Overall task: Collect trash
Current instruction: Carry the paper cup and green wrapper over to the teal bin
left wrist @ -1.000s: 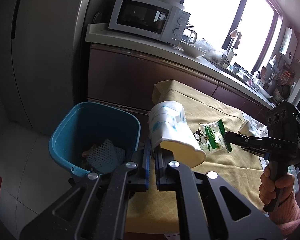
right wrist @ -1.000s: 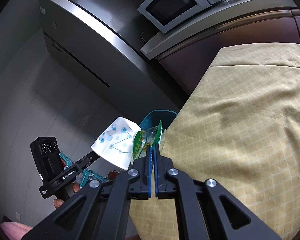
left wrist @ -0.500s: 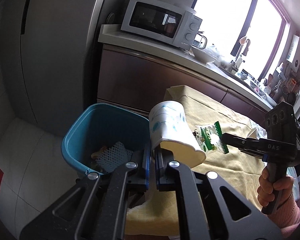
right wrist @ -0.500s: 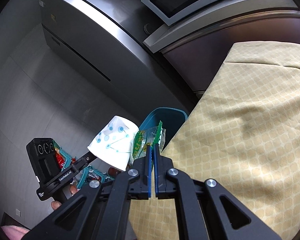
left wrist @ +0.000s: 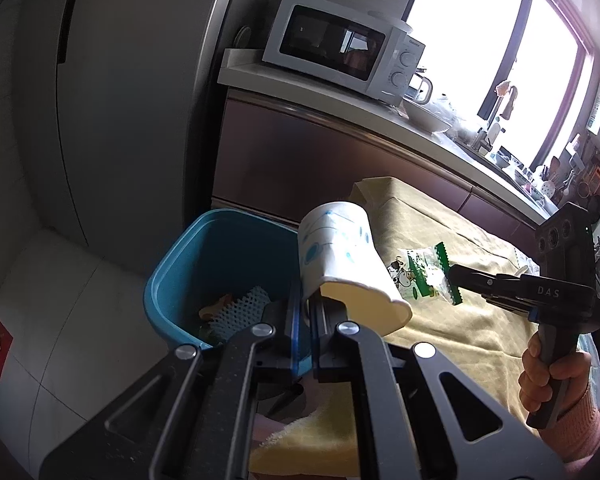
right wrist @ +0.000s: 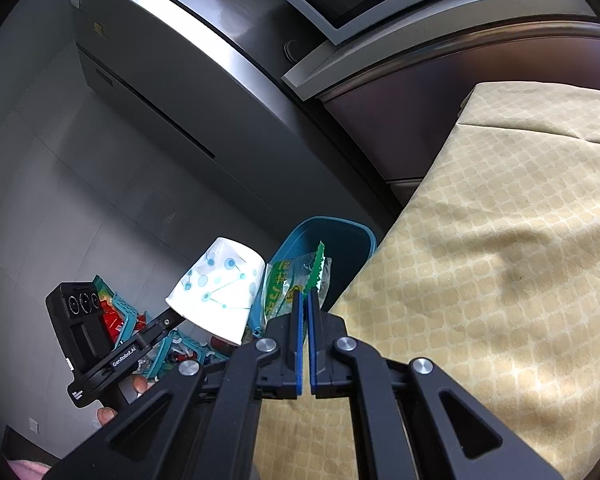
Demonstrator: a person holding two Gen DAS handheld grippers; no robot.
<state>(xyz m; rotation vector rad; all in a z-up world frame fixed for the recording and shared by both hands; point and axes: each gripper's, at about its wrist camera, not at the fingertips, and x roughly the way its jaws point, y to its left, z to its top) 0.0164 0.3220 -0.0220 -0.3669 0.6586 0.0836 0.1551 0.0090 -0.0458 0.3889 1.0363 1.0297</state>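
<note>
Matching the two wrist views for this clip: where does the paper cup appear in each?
Left wrist: paper cup at centre, pinched at its rim by the left gripper.
Right wrist: cup lower left, beside the green wrapper.
Shared landmark: the blue bin.

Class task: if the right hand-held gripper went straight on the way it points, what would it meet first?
Probably the blue bin, just beyond the snack wrapper that the right hand-held gripper holds; depth is uncertain.

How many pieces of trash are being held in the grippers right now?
2. A paper cup is pinched by its rim in the left gripper, beside the blue bin. A green snack wrapper is clamped in the right gripper.
</note>
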